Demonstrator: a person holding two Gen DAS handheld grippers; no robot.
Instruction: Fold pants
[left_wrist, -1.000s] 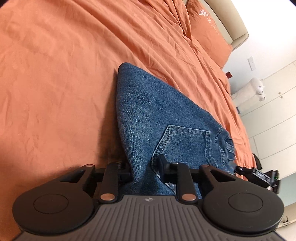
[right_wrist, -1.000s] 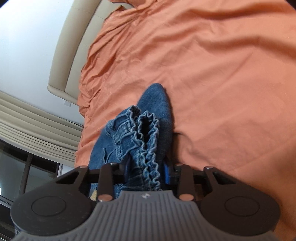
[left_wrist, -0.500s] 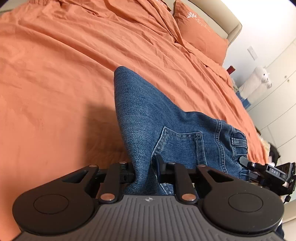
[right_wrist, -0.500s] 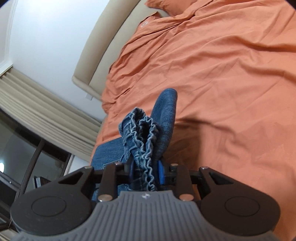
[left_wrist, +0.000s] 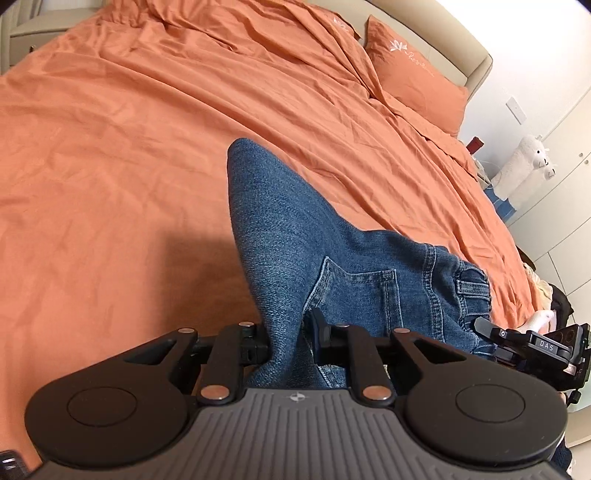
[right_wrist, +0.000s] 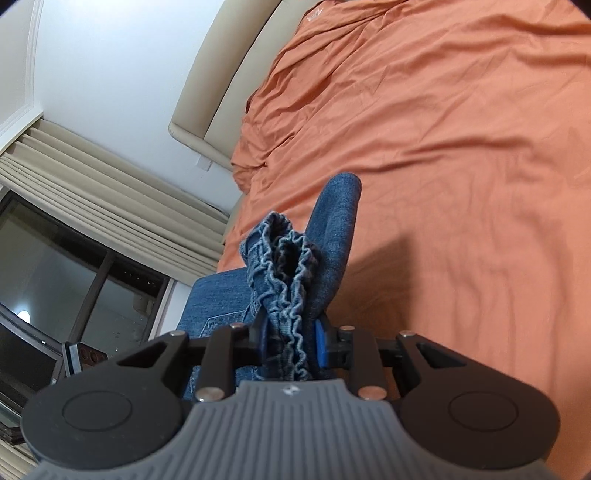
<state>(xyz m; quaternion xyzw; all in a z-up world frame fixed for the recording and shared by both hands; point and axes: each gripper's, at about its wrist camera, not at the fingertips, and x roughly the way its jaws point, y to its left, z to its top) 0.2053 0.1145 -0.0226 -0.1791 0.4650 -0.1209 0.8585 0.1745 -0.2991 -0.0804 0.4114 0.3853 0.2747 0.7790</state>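
Note:
The blue denim pants (left_wrist: 295, 236) hang folded above the orange bed, held up off the sheet. My left gripper (left_wrist: 286, 338) is shut on the pants' folded edge near the back pocket. My right gripper (right_wrist: 290, 341) is shut on the ruffled elastic waistband (right_wrist: 284, 266); it also shows at the right of the left wrist view (left_wrist: 532, 347). The pants' lower fold (right_wrist: 338, 206) sticks out ahead of the right gripper. Their hanging lower part is hidden.
An orange sheet covers the bed (left_wrist: 129, 147). An orange pillow (left_wrist: 413, 74) lies against the beige headboard (right_wrist: 218, 85). A white plush llama (left_wrist: 528, 166) stands by white cupboards. Curtains and a dark window (right_wrist: 74, 258) are at the left of the right wrist view.
Both grippers have lifted and tilted back with the pants still held. More of the headboard, pillow and window has come into view, and the bed looks farther away.

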